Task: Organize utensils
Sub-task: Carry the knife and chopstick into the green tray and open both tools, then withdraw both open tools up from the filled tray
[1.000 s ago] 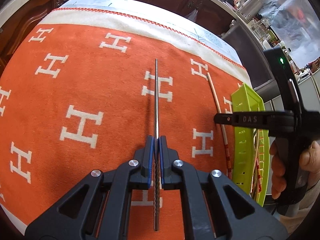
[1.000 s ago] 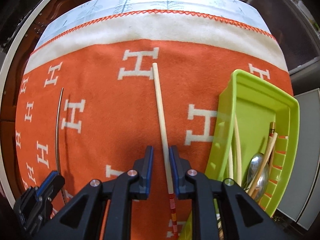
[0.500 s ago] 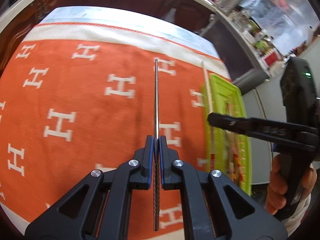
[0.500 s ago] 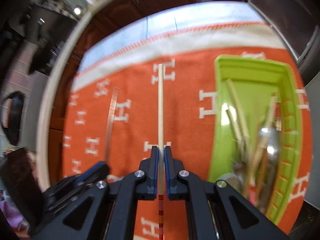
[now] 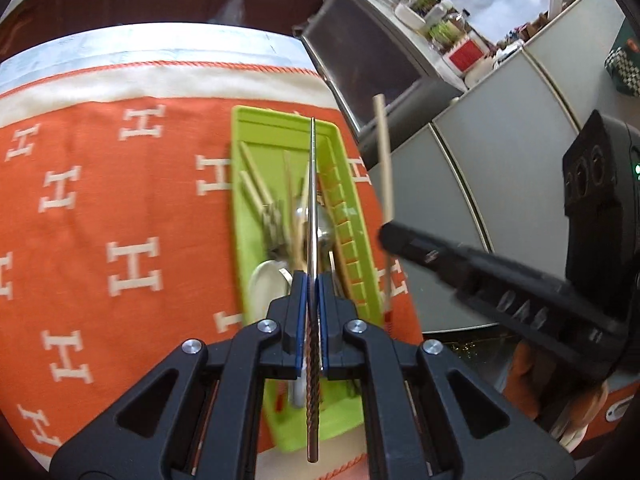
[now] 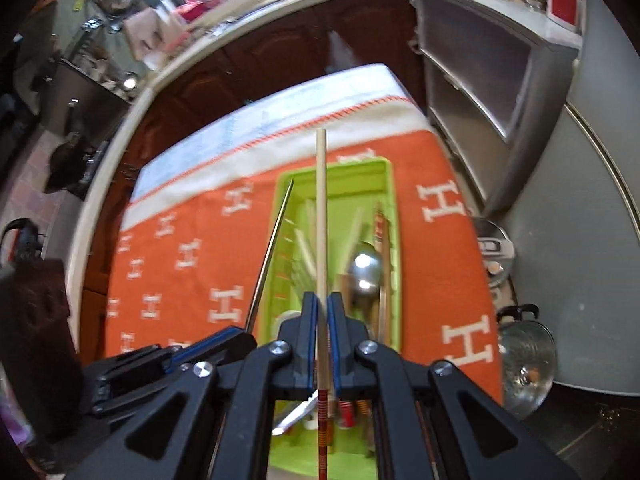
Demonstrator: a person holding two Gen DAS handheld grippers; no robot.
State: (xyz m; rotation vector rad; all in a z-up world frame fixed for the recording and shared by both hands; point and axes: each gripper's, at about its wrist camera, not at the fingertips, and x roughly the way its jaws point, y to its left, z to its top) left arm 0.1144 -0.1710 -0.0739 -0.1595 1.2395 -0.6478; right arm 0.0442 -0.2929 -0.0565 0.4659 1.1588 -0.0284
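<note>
My left gripper [image 5: 312,280] is shut on a thin metal chopstick [image 5: 312,184], held in the air above the green utensil tray [image 5: 240,208]. My right gripper [image 6: 321,300] is shut on a wooden chopstick [image 6: 321,208] with a red-striped end, also held over the green tray [image 6: 340,178]. In the left wrist view the wooden chopstick [image 5: 384,160] and the right gripper [image 5: 386,236] show to the right of the tray. In the right wrist view the metal chopstick [image 6: 270,252] slants over the tray's left rim. The tray holds several chopsticks, spoons [image 6: 365,270] and a fork.
The tray lies on an orange cloth with white H marks [image 5: 120,240] near the table's right edge. Grey cabinets [image 5: 500,168] and an open shelf unit [image 6: 472,80] stand just beyond that edge. Metal pots [image 6: 526,356] sit on the floor at the right. A hand [image 5: 524,384] grips the right gripper's handle.
Both grippers lifted their chopsticks off the cloth and carried them rightward over the tray. The right gripper's jaws closed on the wooden chopstick early in this span.
</note>
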